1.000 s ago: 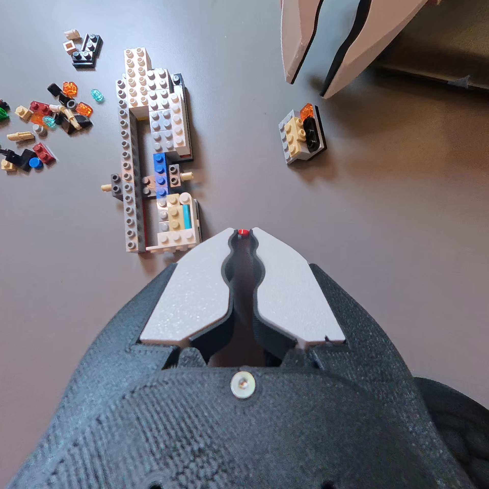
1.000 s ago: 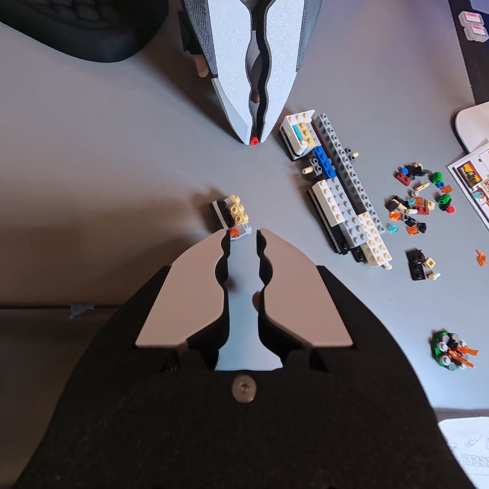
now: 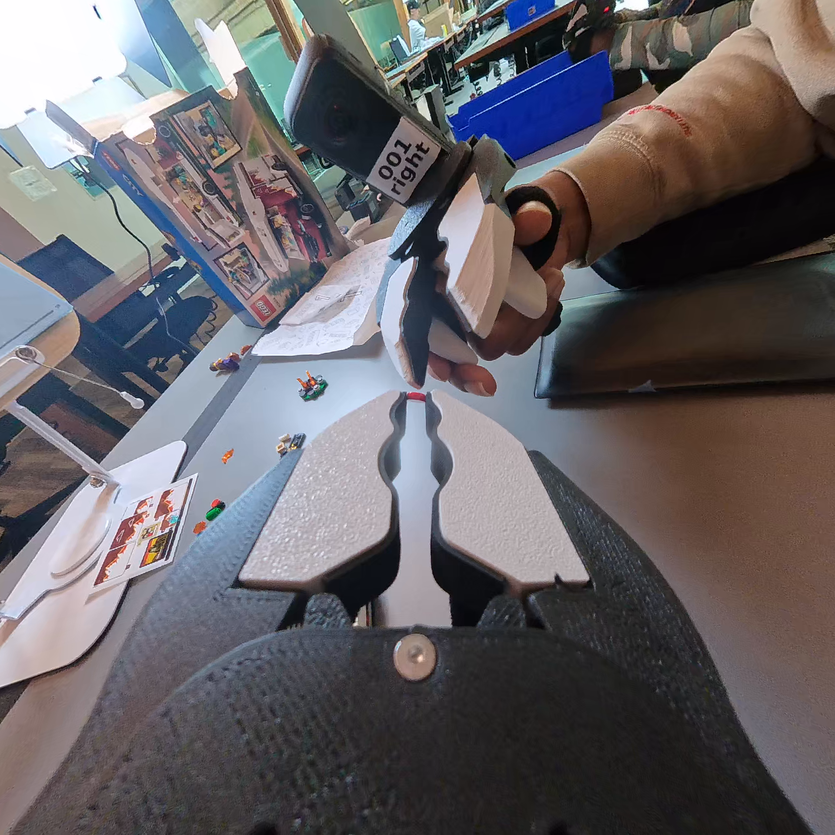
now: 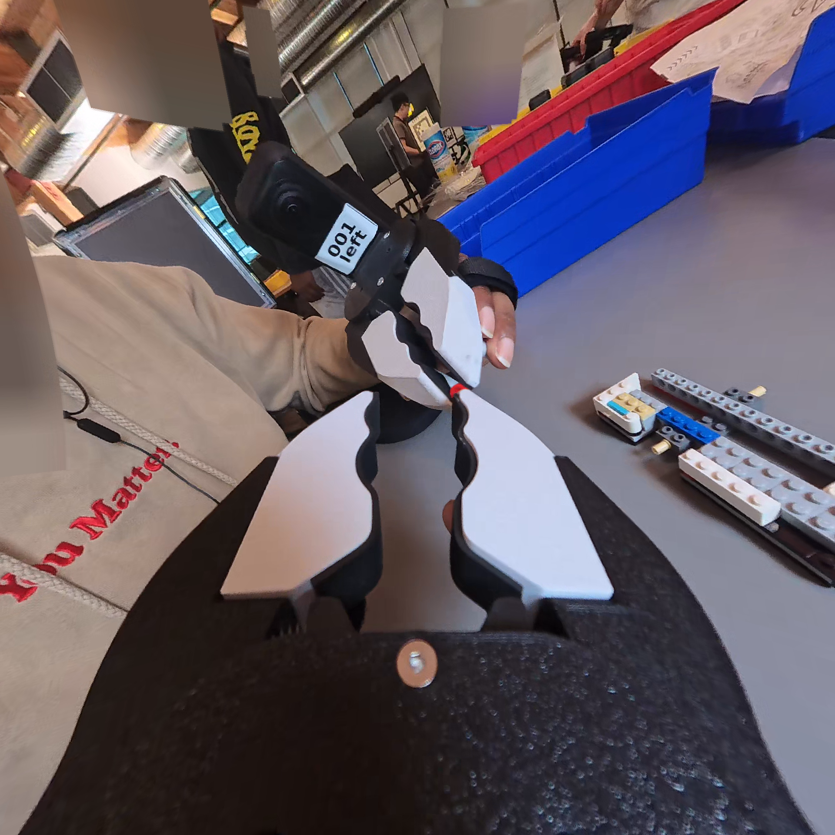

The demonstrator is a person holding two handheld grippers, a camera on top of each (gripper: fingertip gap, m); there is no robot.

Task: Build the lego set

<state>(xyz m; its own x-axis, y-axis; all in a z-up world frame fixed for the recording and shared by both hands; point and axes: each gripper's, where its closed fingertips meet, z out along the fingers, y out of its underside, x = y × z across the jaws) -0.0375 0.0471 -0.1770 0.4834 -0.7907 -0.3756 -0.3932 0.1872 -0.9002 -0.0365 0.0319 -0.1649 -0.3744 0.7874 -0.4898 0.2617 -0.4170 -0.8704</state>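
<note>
Two claws meet tip to tip above the grey bench [image 3: 677, 519], and the whole risk sits in one tiny red piece [image 3: 415, 396]. The left claw [image 3: 415, 397] is nearly closed, pinching that red piece at the very ends of its fingers; almost none of the piece is inside the grip. The right claw [image 4: 413, 397] is partly open and holds nothing; in the right wrist view one of its fingertips [image 4: 465, 400] is touching or just beside the red piece, while the other finger stands clear on the far side.

If this is a handover or a regrip, as I judge it, the likely failure is a drop. A piece held by so little can pivot or pop out when the second claw nudges it, and both claws are raised off the bench, so it could bounce and roll away. If the left claw lets go before the right one has closed on the piece, it would fall. If the right claw closes off centre, it could squeeze the piece sideways out of both.

Beside the claws, the long grey, white and blue model [image 4: 723, 452] lies flat on the bench, untouched. Loose small pieces [image 3: 311, 386] lie scattered farther along the bench, near the paper instructions [image 3: 334, 316] and the set's box [image 3: 217, 189]; a dropped red piece could get lost among them.
</note>
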